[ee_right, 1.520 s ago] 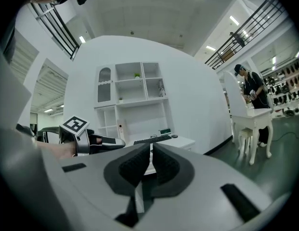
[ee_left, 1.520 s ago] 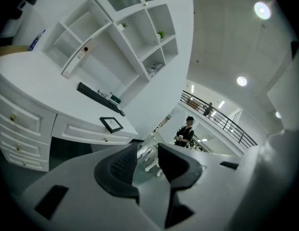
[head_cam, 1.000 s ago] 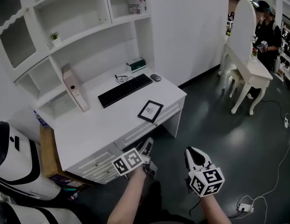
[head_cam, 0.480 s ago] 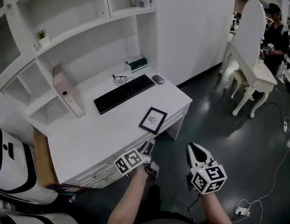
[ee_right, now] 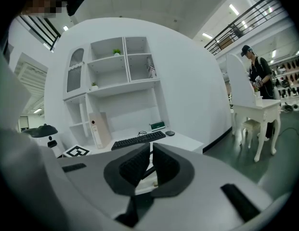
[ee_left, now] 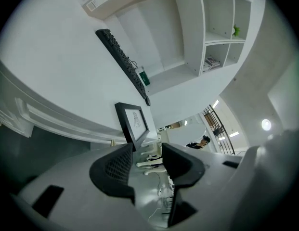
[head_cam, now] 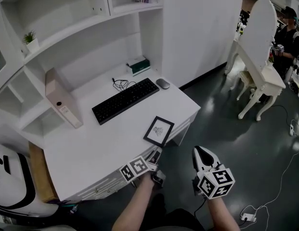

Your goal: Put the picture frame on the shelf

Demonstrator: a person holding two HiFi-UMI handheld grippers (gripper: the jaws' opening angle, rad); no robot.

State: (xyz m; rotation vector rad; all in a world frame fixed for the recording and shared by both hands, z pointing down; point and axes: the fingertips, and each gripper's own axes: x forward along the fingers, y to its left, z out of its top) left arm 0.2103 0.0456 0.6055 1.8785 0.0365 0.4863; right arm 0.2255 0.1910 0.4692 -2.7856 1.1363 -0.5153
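Head view overlooks the desk (head_cam: 91, 143) that both gripper views face

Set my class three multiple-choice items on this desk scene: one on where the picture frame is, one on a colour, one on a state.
1. Where on the desk is the picture frame?
A. at the back, against the wall
B. at the far left end
C. near the front edge

2. What colour is the keyboard?
A. white
B. black
C. green

3. How is the picture frame placed?
A. lying flat
B. standing upright
C. hanging up

Answers:
1 C: the head view shows it just inside the desk's front edge, in front of the keyboard.
2 B: its dark keys stand out on the white top.
3 A: its whole face looks up from the desk.
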